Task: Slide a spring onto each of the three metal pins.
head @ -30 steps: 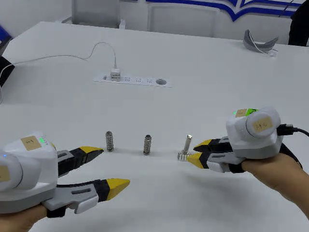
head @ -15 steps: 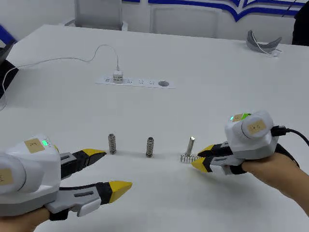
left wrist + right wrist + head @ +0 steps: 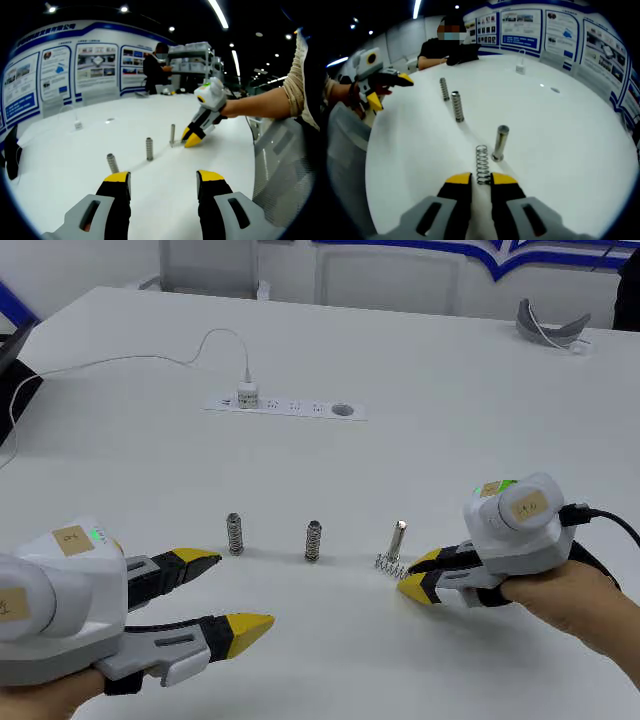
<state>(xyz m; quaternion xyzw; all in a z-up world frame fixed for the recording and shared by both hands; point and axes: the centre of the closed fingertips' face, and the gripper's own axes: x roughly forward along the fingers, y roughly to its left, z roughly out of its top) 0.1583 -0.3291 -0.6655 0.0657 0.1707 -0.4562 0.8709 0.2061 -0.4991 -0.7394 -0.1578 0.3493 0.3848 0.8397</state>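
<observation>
My right gripper (image 3: 481, 179), jaws nearly together around the near end of the spring (image 3: 481, 162) lying lengthwise ahead beside the bare pin (image 3: 500, 142), may not be gripping, I can't tell; my left gripper (image 3: 240, 590) hangs wide, farther off.

Quick tally: three pins on the counter (image 3: 480, 420), two wearing springs (left spring (image 3: 235, 534), middle spring (image 3: 313, 541)), one bare pin (image 3: 399, 538). Plus one loose spring (image 3: 388, 564) and one power strip (image 3: 285, 407).

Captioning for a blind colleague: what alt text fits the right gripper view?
The right gripper brackets one end of a loose spring lying beside a bare upright pin. Two farther pins already wear theirs; the left gripper is open beyond them.
</observation>
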